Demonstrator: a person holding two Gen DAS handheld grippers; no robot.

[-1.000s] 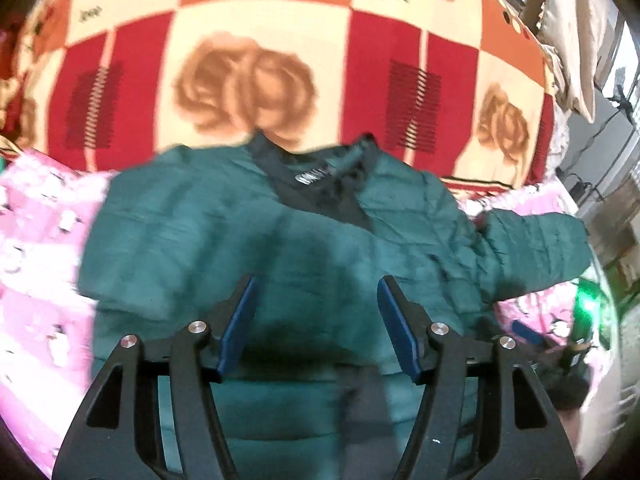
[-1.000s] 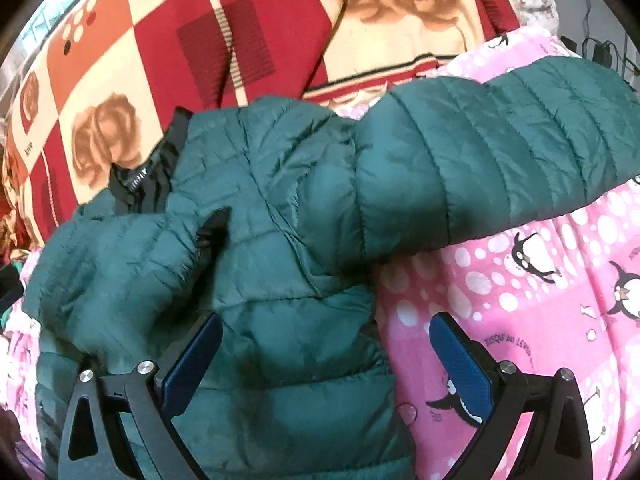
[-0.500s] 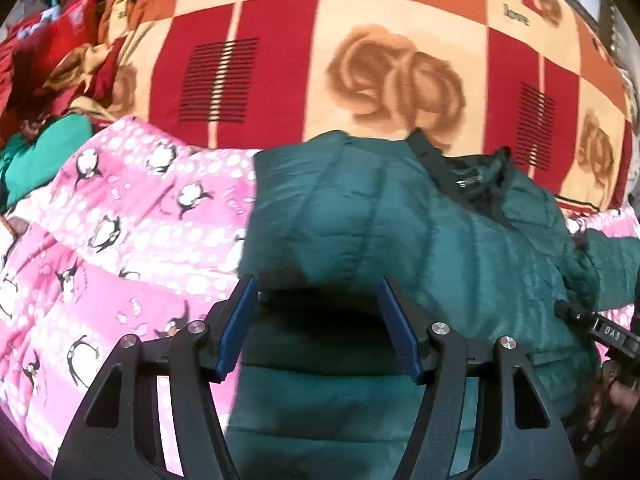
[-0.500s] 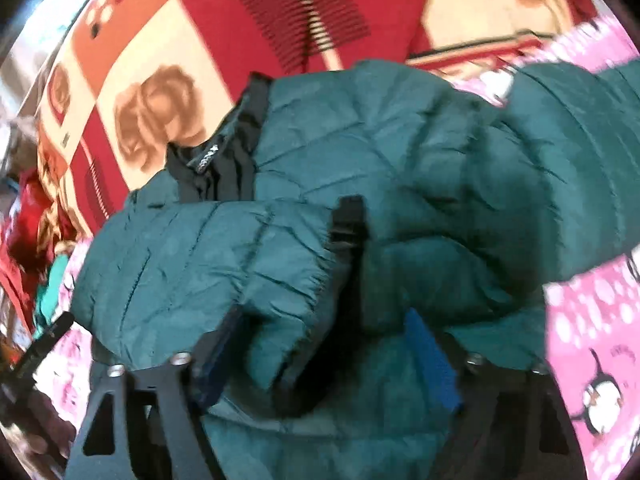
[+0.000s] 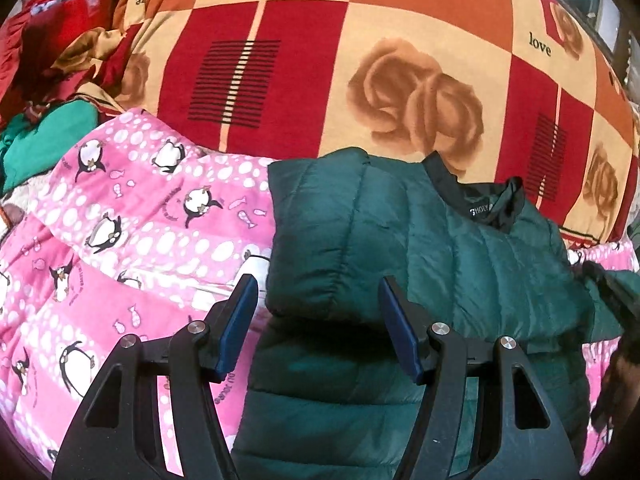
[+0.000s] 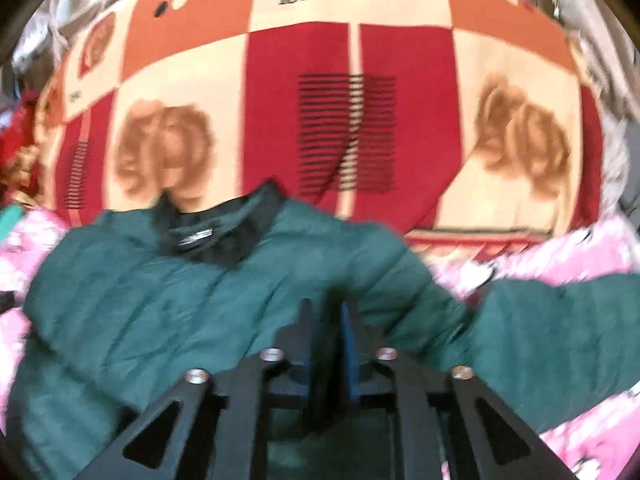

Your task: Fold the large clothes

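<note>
One jacket (image 5: 420, 248) edge borders open pink blanket (image 5: 132, 216) leftward.

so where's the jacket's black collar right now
In the left wrist view the black collar sits right of centre, at the green jacket's far edge against the rose blanket.

1 green jacket (image 5: 420, 248), 2 blankets – 1 pink (image 5: 132, 216), 1 checked (image 5: 360, 52)

The bed is covered by a pink penguin quilt (image 5: 132, 240); a green jacket (image 5: 400, 248) is spread on it, below the rose-patterned blanket (image 5: 320, 80).
</note>
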